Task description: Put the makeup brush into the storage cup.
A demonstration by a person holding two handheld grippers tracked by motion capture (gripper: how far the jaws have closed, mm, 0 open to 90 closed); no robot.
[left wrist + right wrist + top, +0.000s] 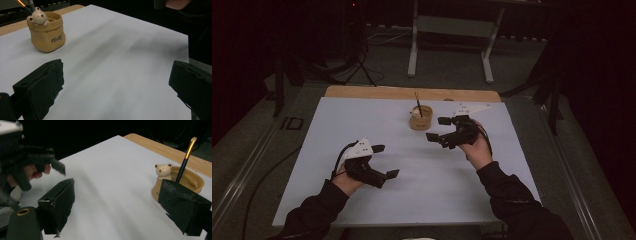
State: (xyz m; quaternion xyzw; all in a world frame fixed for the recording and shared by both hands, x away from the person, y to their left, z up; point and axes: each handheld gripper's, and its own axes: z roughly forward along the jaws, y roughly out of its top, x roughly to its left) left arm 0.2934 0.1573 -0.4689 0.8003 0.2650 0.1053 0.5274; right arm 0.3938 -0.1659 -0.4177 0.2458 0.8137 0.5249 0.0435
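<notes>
Brush (417, 106) stands upright in bear-trimmed cup (420, 118), far centre of table (362, 200). Likely light, stiff, thin; grip mid-handle. Right tool (438, 129) near cup, spread, empty; left tool (385, 161) spread, empty.

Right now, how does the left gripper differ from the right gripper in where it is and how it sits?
The left gripper hovers over the near, bare part of the white sheet, far from the pot; the right gripper sits farther back, just beside the tan bear pot that holds a brush. The left gripper's grey plate lies on its left side, the right gripper's toward the back. Both have jaws wide open and hold nothing.
</notes>
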